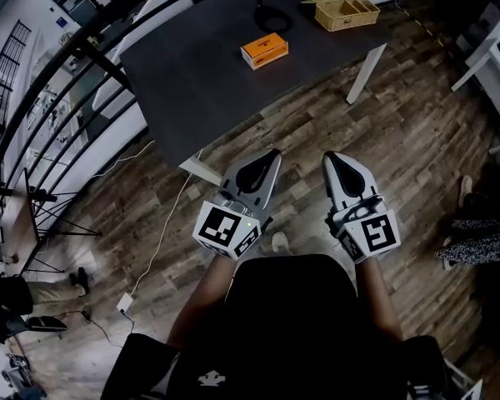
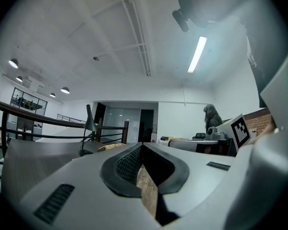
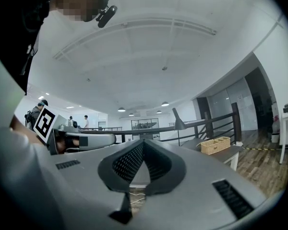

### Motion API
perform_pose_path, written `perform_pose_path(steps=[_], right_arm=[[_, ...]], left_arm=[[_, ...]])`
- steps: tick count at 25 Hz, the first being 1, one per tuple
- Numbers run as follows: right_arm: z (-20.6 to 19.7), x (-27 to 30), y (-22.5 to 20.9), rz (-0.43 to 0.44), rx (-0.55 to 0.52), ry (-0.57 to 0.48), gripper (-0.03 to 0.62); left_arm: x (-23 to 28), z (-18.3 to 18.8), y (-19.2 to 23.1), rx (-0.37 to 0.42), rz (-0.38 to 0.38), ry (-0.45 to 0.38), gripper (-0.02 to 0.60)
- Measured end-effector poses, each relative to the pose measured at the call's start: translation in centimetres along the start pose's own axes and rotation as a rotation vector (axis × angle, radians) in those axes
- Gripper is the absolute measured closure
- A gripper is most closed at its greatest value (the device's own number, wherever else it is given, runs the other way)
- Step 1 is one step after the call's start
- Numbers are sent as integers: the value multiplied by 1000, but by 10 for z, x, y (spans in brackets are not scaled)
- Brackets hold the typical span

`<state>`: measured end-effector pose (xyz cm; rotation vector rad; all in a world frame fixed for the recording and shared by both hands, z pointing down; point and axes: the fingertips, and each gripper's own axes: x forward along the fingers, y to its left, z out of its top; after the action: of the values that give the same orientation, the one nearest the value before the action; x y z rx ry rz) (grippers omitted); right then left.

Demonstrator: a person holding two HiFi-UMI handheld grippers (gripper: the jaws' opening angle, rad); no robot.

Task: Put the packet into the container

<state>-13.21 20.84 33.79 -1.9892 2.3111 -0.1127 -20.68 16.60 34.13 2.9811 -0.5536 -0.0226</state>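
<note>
The orange packet (image 1: pixel 264 52) lies flat near the middle of the dark table (image 1: pixel 192 73). A wicker container (image 1: pixel 347 12) with compartments stands at the table's far right corner; it also shows in the right gripper view as the container (image 3: pixel 216 145) on the table edge. Both grippers hang side by side over the wooden floor, short of the table and well away from the packet. My left gripper (image 1: pixel 274 152) is shut and empty, its jaws meeting in the left gripper view (image 2: pixel 142 144). My right gripper (image 1: pixel 328 156) is shut too, with nothing held (image 3: pixel 144 141).
A black lamp base (image 1: pixel 272 19) with its stem stands on the table beside the container. White table legs (image 1: pixel 365 73) slant down to the floor. A curved railing (image 1: pixel 58 82) runs along the left. A white cable (image 1: pixel 162 232) crosses the floor. Another person's feet (image 1: pixel 467 192) are at the right.
</note>
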Motion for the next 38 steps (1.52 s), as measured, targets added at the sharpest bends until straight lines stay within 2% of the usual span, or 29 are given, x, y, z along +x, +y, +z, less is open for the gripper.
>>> perform_pose_path(steps=[3, 13, 28, 33, 38], right_arm=[[-8, 5, -8, -10, 7, 33, 589], [-3, 49, -50, -3, -7, 9, 589], [9, 137, -158, 80, -11, 15, 589], [10, 155, -188, 104, -11, 18, 589], [10, 172, -222, 122, -7, 26, 589]], left_arm=[[7, -1, 6, -2, -3, 4, 575], [57, 2, 34, 11, -29, -23, 575], [177, 0, 87, 9, 53, 10, 575], [210, -1, 102, 54, 85, 37, 575], [245, -2, 113, 43, 114, 36, 575]])
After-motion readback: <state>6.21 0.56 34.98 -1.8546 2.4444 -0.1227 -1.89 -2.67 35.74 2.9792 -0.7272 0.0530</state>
